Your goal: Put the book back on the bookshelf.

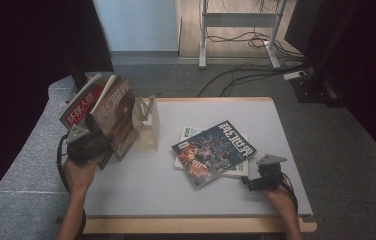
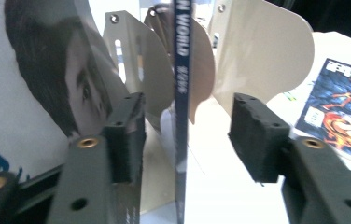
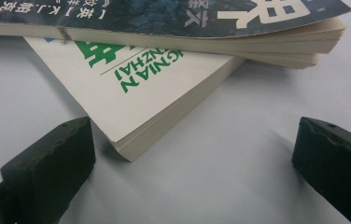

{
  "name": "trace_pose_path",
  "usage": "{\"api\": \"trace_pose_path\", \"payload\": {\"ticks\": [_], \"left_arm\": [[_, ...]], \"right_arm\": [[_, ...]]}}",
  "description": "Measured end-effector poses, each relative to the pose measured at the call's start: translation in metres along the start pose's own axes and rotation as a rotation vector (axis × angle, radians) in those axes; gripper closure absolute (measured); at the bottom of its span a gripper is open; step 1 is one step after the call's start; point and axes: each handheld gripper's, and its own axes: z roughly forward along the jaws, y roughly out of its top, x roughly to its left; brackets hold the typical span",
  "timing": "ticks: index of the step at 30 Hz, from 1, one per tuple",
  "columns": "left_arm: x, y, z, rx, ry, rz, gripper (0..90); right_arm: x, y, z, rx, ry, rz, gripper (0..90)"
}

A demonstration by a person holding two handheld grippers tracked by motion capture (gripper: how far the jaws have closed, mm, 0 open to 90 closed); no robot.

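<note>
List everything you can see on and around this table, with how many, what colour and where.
Magazines in rack: at least two, red and brown covers, upright at the table's left edge; one dark-blue spine stands between the left pads, untouched.
Rack: one, cream, with curved dividers, left of centre.
Dark magazine: one, blue-black cover, flat right of centre, lying on the white one.
White magazine: one, green lettering, underneath.
Table: one, pale top, wood edge.
Cables: several, black, on the floor beyond.
Left gripper: black, open, at the rack.
Right gripper: black, open, beside the flat magazines.
</note>
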Motion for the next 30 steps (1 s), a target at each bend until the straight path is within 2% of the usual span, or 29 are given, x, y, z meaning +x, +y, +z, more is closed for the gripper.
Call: {"api": "trace_pose_path", "payload": {"ticks": [3, 5, 11, 13, 17, 18, 23, 30], "left_arm": [[-0.004, -0.003, -0.006, -0.001, -0.014, 0.004, 35.8], [-0.006, -0.007, -0.010, -0.010, -0.043, -0.004, 30.8], [-0.015, -0.016, -0.017, 0.030, -0.071, 0.015, 15.0], [-0.019, -0.017, -0.019, 0.040, -0.096, 0.018, 11.4], [-0.031, -0.020, -0.021, 0.052, -0.142, 0.051, 3.4], [-0.035, -0.021, -0.021, 0.055, -0.164, 0.057, 2.4], [-0.050, -0.024, -0.012, 0.070, -0.215, 0.087, 0.0], [-0.073, -0.028, 0.017, 0.103, -0.255, 0.155, 0.0]], "right_arm": [[0.000, 0.000, 0.000, 0.000, 0.000, 0.000, 0.0], [0.000, 0.000, 0.000, 0.000, 0.000, 0.000, 0.0], [0.000, 0.000, 0.000, 0.000, 0.000, 0.000, 0.0], [0.000, 0.000, 0.000, 0.000, 0.000, 0.000, 0.0], [0.000, 0.000, 0.000, 0.000, 0.000, 0.000, 0.0], [0.000, 0.000, 0.000, 0.000, 0.000, 0.000, 0.0], [0.000, 0.000, 0.000, 0.000, -0.001, 0.000, 0.0], [0.000, 0.000, 0.000, 0.000, 0.000, 0.000, 0.0]]}}
